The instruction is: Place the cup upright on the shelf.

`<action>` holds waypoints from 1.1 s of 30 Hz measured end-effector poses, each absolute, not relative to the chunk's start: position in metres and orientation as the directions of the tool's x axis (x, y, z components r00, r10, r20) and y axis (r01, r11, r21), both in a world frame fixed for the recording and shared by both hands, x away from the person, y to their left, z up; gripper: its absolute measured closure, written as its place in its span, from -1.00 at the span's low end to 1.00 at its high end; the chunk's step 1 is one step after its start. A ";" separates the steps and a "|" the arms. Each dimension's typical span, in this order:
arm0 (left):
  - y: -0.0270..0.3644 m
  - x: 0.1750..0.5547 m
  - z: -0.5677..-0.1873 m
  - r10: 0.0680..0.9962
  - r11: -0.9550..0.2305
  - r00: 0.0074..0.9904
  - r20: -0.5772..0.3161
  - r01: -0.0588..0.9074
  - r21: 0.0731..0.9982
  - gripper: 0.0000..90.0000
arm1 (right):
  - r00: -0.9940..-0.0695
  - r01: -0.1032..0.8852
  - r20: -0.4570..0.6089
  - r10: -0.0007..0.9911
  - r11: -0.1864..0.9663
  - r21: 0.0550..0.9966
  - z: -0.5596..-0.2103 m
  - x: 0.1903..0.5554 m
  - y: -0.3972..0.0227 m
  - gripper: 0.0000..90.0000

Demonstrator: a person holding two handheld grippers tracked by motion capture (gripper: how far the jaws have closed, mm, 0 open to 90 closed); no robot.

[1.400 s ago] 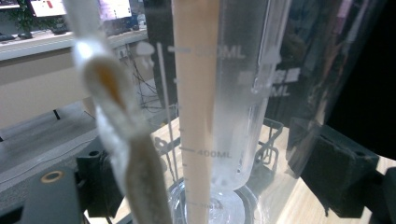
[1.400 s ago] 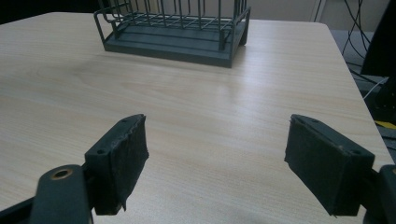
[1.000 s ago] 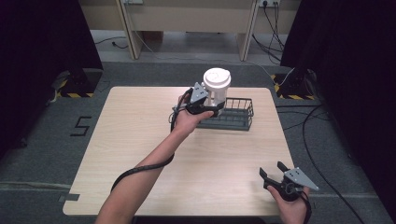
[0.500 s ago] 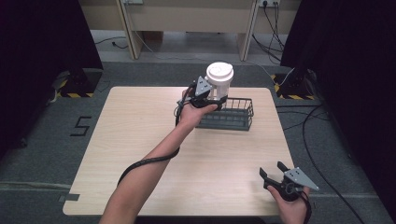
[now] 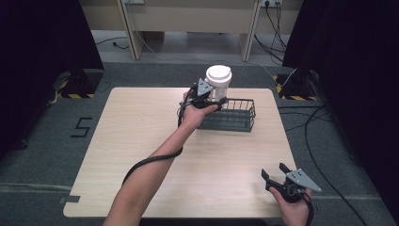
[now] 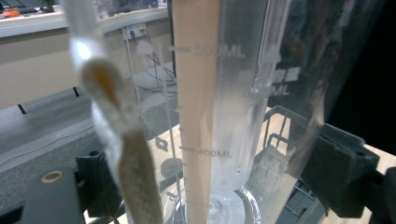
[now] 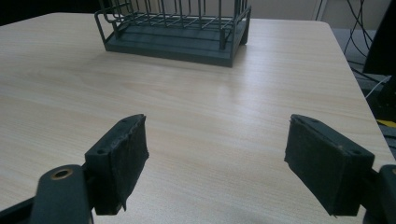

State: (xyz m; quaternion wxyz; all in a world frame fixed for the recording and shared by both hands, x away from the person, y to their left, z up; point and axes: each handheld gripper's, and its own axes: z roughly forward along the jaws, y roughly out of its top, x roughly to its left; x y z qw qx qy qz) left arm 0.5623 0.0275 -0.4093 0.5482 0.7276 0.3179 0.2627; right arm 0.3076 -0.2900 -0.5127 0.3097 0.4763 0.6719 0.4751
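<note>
Measuring cup, close-up: "400ML", "500ML" marks.

**Rig appearance**

Left gripper: black body, grey three-cornered plate on top, black cable trailing along bare forearm toward 7 o'clock. Right gripper: same plate, black rectangular pads, brass-ringed screw hole at 8 o'clock.

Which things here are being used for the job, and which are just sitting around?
In use:
left hand-held gripper, shut on the cup
clear measuring cup with white lid
dark wire basket beneath the cup

Sitting around:
right hand-held gripper, open, holding nothing
cables on the floor
</note>
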 end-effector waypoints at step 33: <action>0.022 0.570 -0.448 0.780 -0.200 0.625 -0.022 0.283 0.938 -0.62 | -0.359 0.351 0.044 0.932 0.091 0.932 -0.513 0.307 -0.290 -0.52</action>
